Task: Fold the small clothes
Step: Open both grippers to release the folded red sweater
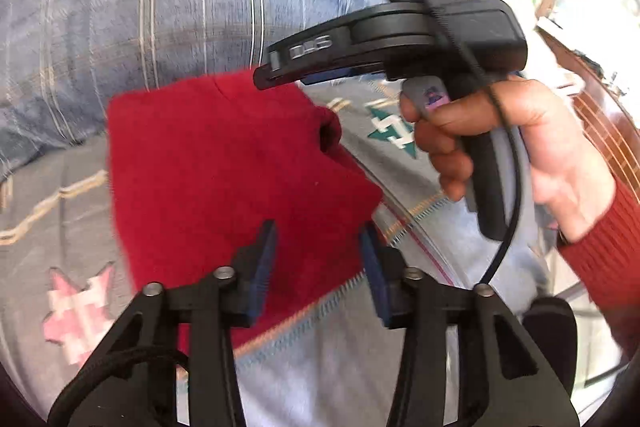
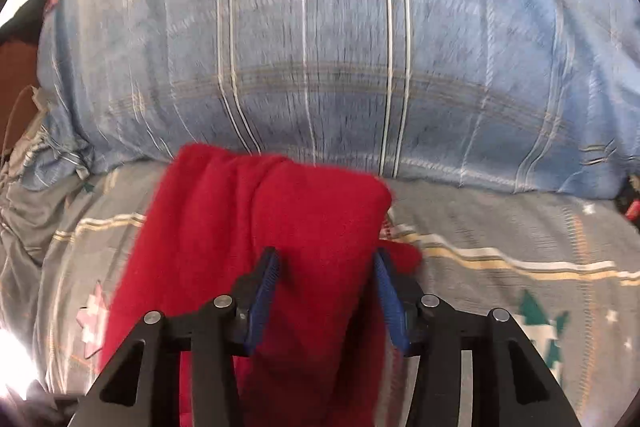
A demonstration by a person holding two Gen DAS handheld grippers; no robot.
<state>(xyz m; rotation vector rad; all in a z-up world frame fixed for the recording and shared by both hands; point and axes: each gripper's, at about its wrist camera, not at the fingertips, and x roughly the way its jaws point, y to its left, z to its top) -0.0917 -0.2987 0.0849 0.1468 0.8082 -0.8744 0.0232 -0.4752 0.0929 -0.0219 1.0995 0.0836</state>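
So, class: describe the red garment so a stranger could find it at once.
Start at the big blue striped pillow. On the grey patterned bedspread just in front of it lies the folded red garment. It is the only plain, solid red, fuzzy cloth there.

Red garment [image 1: 224, 167]: fuzzy, matt knit cloth. Bedsheet [image 2: 500, 239]: smooth grey printed cotton. Pillow [image 2: 320, 47]: blue striped woven cloth, creased. Left claw [image 1: 320, 259]: matt black plastic, ribbed blue pads, bright metal pins. Sleeve [image 1: 608, 251]: ribbed red knit.
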